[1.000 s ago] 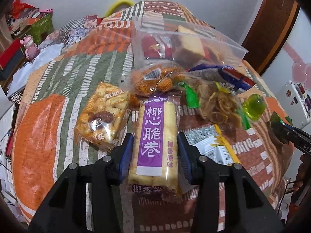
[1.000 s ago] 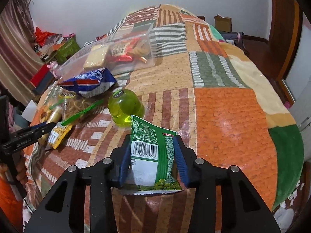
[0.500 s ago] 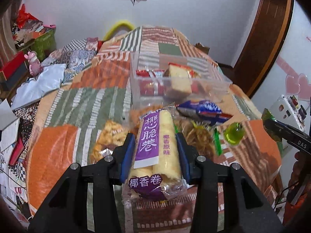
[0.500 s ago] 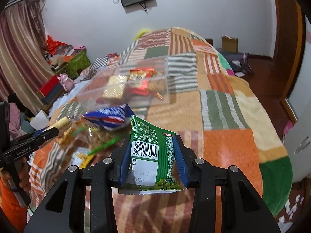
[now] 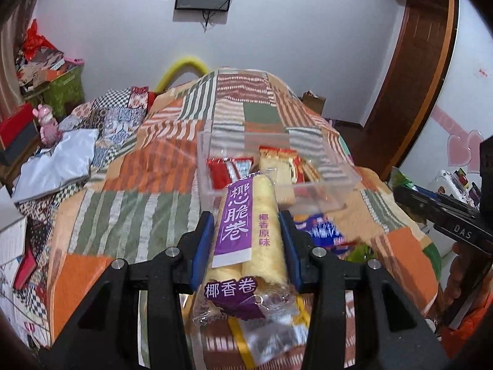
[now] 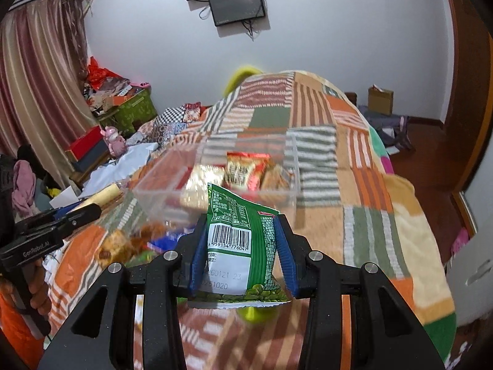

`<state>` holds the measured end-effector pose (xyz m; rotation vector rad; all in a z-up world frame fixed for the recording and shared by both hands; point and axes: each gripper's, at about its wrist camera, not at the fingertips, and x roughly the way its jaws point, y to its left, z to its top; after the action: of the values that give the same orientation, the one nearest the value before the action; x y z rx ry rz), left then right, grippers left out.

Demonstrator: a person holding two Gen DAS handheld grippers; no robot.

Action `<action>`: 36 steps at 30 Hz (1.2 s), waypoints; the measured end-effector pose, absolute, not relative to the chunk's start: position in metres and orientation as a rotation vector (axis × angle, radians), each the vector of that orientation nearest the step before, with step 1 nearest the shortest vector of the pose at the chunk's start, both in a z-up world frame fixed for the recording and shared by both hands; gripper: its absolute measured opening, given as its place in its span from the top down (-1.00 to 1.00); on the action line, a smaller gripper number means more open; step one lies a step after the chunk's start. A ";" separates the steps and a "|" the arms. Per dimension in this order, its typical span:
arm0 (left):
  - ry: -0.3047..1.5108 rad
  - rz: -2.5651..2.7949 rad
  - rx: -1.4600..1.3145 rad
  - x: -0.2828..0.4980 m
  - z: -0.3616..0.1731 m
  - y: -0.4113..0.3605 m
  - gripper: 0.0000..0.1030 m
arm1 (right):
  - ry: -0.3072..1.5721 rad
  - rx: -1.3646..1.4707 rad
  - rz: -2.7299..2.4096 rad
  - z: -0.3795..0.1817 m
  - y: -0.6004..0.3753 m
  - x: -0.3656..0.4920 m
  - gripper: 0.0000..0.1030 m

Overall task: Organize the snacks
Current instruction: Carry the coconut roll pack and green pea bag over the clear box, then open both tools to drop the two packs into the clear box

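Observation:
My left gripper (image 5: 246, 243) is shut on a purple-labelled pack of yellow coconut rolls (image 5: 246, 231), held above the patchwork bed. My right gripper (image 6: 242, 246) is shut on a green pea snack bag (image 6: 237, 234), also lifted. A clear plastic box (image 5: 326, 185) with red and yellow snack packs inside sits on the bed ahead of both grippers; it also shows in the right wrist view (image 6: 289, 169). A blue snack bag (image 5: 323, 231) and other loose packs (image 6: 117, 243) lie below, partly hidden and blurred. The right gripper body shows at the left view's right edge (image 5: 443, 215).
The patchwork quilt (image 5: 123, 185) covers the bed. Clutter, boxes and a pink toy (image 5: 47, 126) stand left of the bed. A wooden door (image 5: 416, 77) is at right. A cardboard bag (image 6: 380, 100) sits on the floor beyond the bed.
Both grippers have risen with their packs and tilted up toward the clear box; the loose snacks on the bed have dropped low in view and the far wall now shows.

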<state>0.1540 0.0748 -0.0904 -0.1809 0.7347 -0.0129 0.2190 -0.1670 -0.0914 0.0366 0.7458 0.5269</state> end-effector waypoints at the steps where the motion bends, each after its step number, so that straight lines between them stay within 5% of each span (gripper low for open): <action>1: 0.731 -0.016 -0.180 0.160 -0.089 0.075 0.18 | 0.739 0.031 0.530 -0.089 -0.162 0.225 0.26; 36: 0.853 0.006 -0.169 0.301 -0.157 0.080 0.18 | 0.887 -0.121 0.566 -0.150 -0.080 0.337 0.24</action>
<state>0.3009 0.0799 -0.1574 -0.1686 0.8534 0.0062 0.3372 -0.0796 -0.1498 -0.1214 0.8873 0.5657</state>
